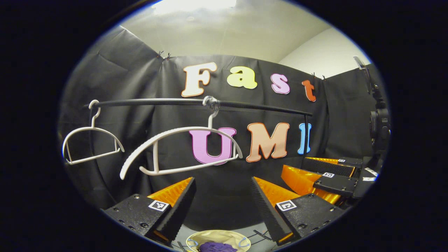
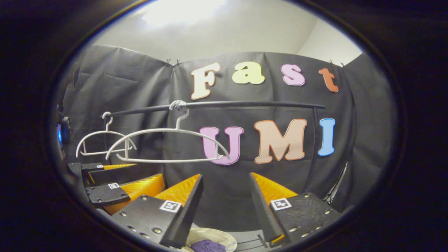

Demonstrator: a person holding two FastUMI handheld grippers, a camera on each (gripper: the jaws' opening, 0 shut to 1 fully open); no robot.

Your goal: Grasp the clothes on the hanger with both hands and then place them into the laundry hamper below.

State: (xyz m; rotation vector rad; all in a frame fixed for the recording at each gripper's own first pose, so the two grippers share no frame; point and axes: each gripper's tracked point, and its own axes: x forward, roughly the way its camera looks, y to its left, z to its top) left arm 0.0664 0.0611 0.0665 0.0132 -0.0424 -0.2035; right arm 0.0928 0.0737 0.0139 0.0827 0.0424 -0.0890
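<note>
Hovering with the left gripper (image 1: 222, 196) and right gripper (image 2: 225, 192) both spread wide and gripping nothing, above the laundry hamper (image 1: 196, 238) now cradling the purple clothes (image 1: 217, 247) (bare hanger (image 1: 180, 148) swinging on the rail (image 1: 196, 102)), suggesting release already done.

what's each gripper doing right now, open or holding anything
Left gripper: open, holding nothing, raised in front of the bare white plastic hanger.
Right gripper: open, holding nothing, above the pale round hamper with purple cloth inside.
</note>
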